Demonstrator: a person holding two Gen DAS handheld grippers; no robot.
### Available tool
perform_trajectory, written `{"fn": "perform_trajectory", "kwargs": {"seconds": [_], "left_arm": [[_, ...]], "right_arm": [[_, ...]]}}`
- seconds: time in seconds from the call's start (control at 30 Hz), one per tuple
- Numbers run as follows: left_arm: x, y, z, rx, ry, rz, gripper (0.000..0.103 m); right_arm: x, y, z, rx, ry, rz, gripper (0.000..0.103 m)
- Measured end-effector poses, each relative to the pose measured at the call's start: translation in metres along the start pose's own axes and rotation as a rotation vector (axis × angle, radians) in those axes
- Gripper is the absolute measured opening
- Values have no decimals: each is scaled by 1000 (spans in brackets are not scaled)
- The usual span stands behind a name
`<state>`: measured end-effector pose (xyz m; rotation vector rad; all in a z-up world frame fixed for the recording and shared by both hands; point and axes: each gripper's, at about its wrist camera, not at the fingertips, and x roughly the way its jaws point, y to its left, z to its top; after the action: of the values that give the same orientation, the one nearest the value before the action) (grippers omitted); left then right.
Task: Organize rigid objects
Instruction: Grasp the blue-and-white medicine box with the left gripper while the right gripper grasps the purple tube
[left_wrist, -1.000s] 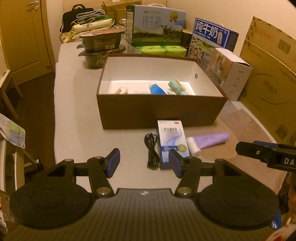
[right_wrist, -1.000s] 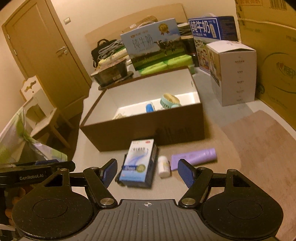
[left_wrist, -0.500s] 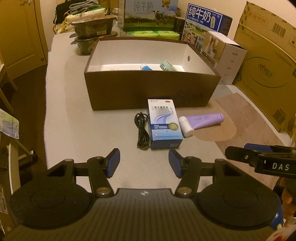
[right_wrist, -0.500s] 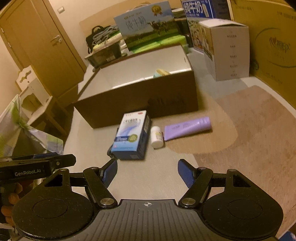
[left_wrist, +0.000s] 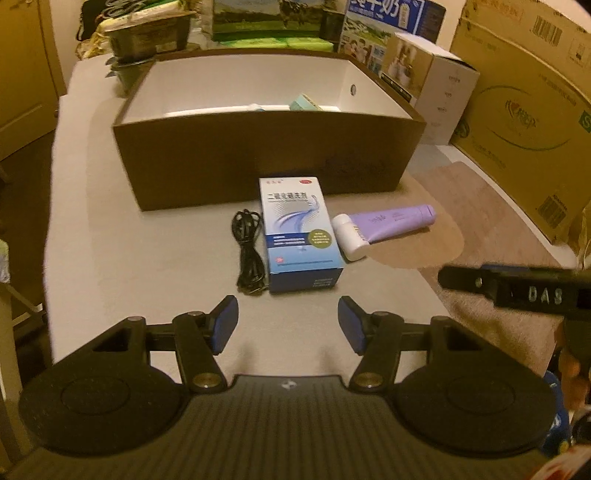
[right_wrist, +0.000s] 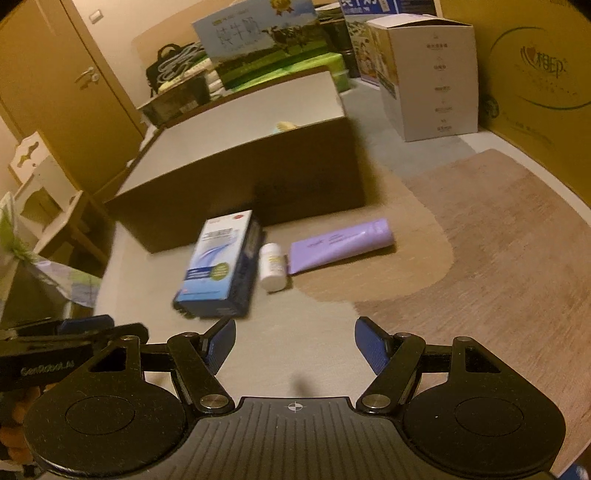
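A blue and white carton (left_wrist: 301, 232) (right_wrist: 219, 267) lies flat before the brown box (left_wrist: 266, 162) (right_wrist: 258, 184). A coiled black cable (left_wrist: 249, 251) sits on its left, a small white bottle (left_wrist: 349, 236) (right_wrist: 272, 266) and a lilac tube (left_wrist: 393, 221) (right_wrist: 340, 243) on its right. My left gripper (left_wrist: 288, 325) hovers just short of the carton, jaws opening, nothing between them. My right gripper (right_wrist: 295, 341) stands open and empty, nearer than the bottle. The other gripper's side shows in each view.
Inside the brown box lie a teal item (left_wrist: 304, 103) and a blue one, mostly hidden. Milk cartons (left_wrist: 391, 18), a white carton (right_wrist: 424, 70) and a big cardboard box (left_wrist: 524, 110) crowd the back and right. A door (right_wrist: 55, 92) and small chair (right_wrist: 48, 195) stand left.
Both grippers have sunk and come closer to the items on the floor, which now look larger. The left jaws stand slightly wider.
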<state>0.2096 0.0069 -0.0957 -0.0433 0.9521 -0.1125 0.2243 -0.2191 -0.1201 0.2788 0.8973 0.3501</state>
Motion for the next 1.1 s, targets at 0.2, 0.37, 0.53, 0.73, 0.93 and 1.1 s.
{"fn": "perform_trajectory", "kwargs": {"seconds": [0.2, 0.37, 0.53, 0.73, 0.93, 1.1], "left_arm": [[27, -9, 10, 32, -4, -9, 64], [47, -17, 20, 50, -7, 3, 64], [64, -19, 31, 60, -15, 30, 67], [80, -21, 36, 66, -3, 44, 67], [84, -19, 33, 72, -8, 39, 65], [82, -18, 31, 81, -9, 39, 65]], "right_arm": [[21, -17, 25, -51, -49, -56, 68], [43, -32, 45, -54, -77, -76, 54], [67, -48, 59, -27, -92, -80, 46], [89, -60, 64, -11, -75, -44, 41], [82, -61, 50, -19, -34, 9, 33], [71, -46, 23, -38, 33, 78, 32]]}}
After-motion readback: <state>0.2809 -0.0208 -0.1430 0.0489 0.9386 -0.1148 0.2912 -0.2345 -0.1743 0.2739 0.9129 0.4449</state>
